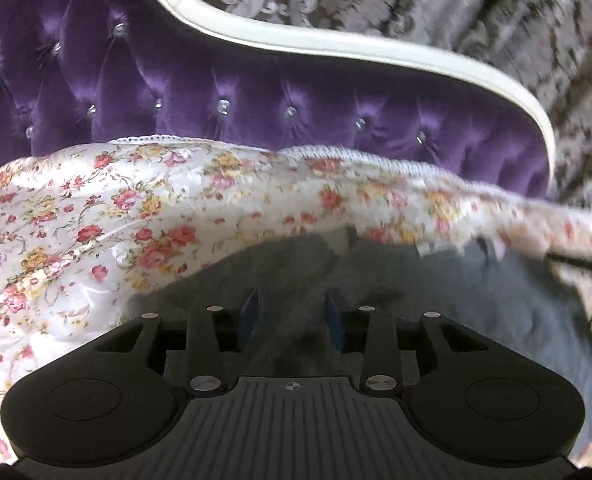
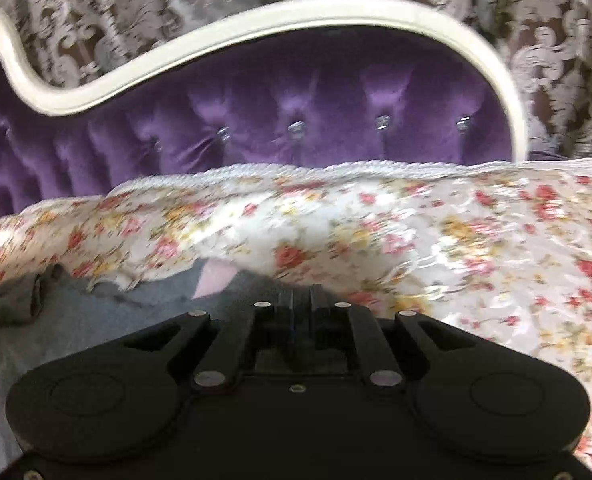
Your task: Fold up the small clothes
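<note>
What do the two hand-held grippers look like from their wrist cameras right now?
Both are matte black. The left hand-held gripper has two rounded lobes with circular recesses, silver pivot pins, thin link arms, a ribbed centre plate with a small crosshair mark, and blue pads. The right hand-held gripper has the same shape, lobes and pins; its centre plate looks smooth. No cables, sleeves or hands show.

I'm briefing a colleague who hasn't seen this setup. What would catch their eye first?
The tufted purple headboard with its curving white frame fills the background. Below it spreads a floral bedspread, and a grey garment lies on that, close under both grippers.
</note>
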`<control>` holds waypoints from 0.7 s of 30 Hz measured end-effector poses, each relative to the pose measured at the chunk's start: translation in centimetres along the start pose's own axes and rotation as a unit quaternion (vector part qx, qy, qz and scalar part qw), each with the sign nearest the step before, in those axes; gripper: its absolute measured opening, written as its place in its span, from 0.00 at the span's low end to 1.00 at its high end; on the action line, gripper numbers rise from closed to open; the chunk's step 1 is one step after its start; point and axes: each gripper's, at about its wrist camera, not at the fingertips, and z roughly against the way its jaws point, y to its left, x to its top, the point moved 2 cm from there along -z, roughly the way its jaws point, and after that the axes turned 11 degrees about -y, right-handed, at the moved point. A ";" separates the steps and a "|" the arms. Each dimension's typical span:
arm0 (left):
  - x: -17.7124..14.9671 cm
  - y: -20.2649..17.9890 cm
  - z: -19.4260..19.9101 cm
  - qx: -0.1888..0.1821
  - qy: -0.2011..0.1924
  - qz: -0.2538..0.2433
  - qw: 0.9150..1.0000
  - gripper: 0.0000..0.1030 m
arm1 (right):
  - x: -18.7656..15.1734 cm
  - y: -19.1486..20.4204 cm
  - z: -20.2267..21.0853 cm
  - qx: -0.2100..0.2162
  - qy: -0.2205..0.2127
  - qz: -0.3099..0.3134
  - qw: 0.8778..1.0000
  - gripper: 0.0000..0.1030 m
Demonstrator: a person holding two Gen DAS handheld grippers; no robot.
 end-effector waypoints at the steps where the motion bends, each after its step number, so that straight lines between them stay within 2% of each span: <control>1: -0.2 -0.3 0.3 -0.005 0.000 -0.010 1.000 0.35 | 0.3 -0.1 0.5 -0.003 -0.008 -0.001 1.000 0.19; 4: -0.7 -1.4 1.0 -0.018 -0.004 -0.043 0.999 0.36 | 1.2 0.5 3.4 0.013 -0.044 0.006 0.999 0.21; 5: -0.9 -1.8 1.0 -0.021 -0.005 -0.053 0.998 0.37 | 1.3 0.8 4.2 0.023 -0.051 0.008 0.998 0.29; 6: -0.9 -2.2 0.8 -0.023 -0.005 -0.063 0.998 0.38 | 1.2 1.4 5.2 0.040 -0.055 0.008 0.998 0.42; 8: -1.1 -2.9 0.3 -0.024 0.000 -0.075 0.997 0.39 | 0.4 2.9 6.7 0.080 -0.049 0.011 0.996 0.52; 13: -0.9 -2.1 -2.5 0.001 0.017 -0.073 0.997 0.39 | -3.2 7.9 8.5 0.152 -0.011 0.050 0.987 0.51; 16: -0.1 0.3 -3.9 0.038 0.023 -0.029 0.999 0.39 | -5.0 9.6 8.2 0.153 0.001 0.081 0.985 0.51; 19: 0.7 3.3 -4.9 0.076 0.027 0.031 0.996 0.39 | -6.0 9.9 7.8 0.156 0.014 0.074 0.985 0.51; 21: 1.1 4.2 -4.5 0.097 0.022 0.043 0.994 0.39 | -6.2 9.7 7.8 0.153 0.013 0.070 0.986 0.51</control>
